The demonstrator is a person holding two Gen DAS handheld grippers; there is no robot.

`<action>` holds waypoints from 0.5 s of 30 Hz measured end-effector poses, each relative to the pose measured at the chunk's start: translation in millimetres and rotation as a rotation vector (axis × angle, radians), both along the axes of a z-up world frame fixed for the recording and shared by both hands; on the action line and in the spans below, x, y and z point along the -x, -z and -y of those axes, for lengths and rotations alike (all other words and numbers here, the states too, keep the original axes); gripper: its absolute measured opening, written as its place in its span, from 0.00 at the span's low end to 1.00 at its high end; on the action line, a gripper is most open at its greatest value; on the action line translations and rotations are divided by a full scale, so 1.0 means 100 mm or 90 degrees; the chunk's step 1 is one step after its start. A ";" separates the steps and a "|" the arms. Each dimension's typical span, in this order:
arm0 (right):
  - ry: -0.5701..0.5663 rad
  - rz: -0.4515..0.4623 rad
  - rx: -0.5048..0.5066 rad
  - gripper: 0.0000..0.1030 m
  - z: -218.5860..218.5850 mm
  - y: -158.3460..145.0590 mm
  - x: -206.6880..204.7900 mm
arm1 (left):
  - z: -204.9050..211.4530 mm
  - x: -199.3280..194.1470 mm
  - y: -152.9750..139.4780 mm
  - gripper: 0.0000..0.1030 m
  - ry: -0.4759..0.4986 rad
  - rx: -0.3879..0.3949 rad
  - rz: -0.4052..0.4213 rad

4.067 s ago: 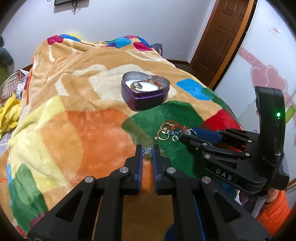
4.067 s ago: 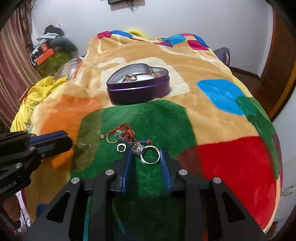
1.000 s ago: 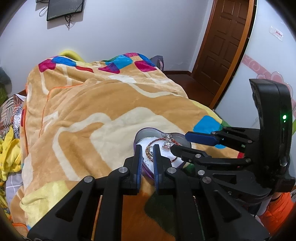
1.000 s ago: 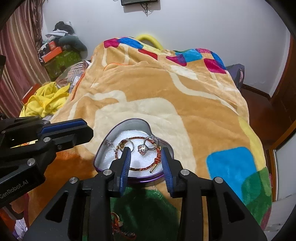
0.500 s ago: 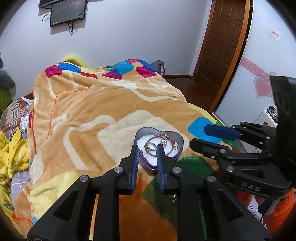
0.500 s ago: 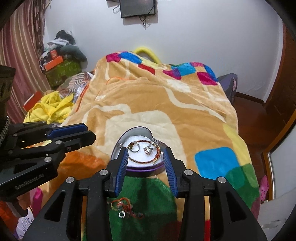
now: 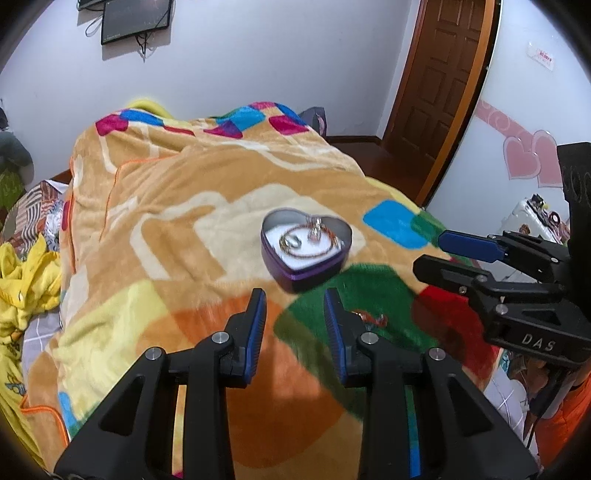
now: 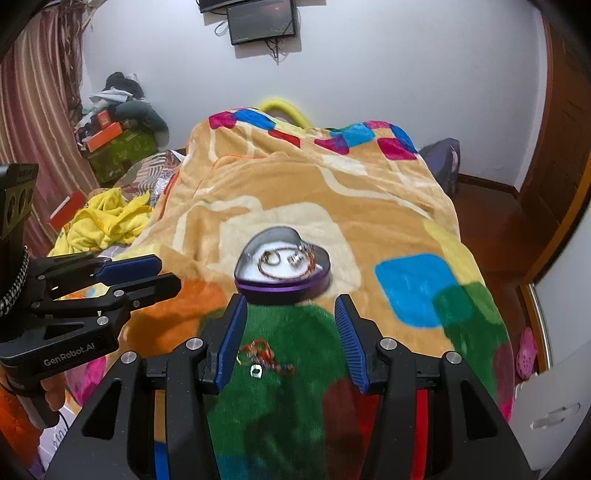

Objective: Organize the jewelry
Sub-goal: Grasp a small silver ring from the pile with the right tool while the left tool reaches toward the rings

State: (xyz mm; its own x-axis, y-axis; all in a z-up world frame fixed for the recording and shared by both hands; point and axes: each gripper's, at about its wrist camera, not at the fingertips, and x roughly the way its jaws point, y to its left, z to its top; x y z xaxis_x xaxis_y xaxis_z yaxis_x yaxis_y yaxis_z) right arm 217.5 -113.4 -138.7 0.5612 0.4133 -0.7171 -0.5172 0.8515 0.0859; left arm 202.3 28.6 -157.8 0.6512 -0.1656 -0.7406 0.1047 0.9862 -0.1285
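Note:
A purple heart-shaped tin (image 7: 306, 254) (image 8: 282, 275) sits on the bed blanket, holding rings and a red bead bracelet on its white lining. Nearer me, a small pile of loose jewelry (image 8: 264, 360) (image 7: 369, 318) lies on the green patch of the blanket. My left gripper (image 7: 294, 300) hovers short of the tin, its jaws opening with nothing between them. Above the loose pile my right gripper (image 8: 290, 308) is also opening and holds nothing. Each gripper shows in the other's view: the right gripper (image 7: 448, 254) at the right, the left gripper (image 8: 162, 273) at the left.
The patchwork blanket (image 8: 332, 192) covers the whole bed. Yellow clothes (image 8: 105, 218) and boxes lie left of the bed. A brown door (image 7: 439, 85) stands at the back right, a wall screen (image 8: 262, 22) behind the bed. A pink shoe (image 8: 526, 352) lies on the floor.
Both grippers have pulled back from the tin and their jaws have widened. The ring and small charm they carried now lie in the tin. The loose pile has come back into view.

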 end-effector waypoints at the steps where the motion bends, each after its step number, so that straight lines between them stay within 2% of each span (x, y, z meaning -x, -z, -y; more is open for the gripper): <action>1: 0.003 -0.004 0.000 0.44 0.01 0.02 0.01 | 0.00 0.01 0.02 0.30 0.000 0.001 -0.003; 15: 0.017 -0.101 0.002 0.44 0.11 0.52 0.13 | 0.04 0.12 0.39 0.30 0.013 0.005 -0.050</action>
State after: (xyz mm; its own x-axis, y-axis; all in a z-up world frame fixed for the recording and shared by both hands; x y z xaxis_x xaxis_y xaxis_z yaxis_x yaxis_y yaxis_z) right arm 204.2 -124.3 -190.5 0.4519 0.3978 -0.7984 -0.4749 0.8650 0.1622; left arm 190.1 24.1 -196.9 0.5872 -0.1839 -0.7883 0.1139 0.9829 -0.1444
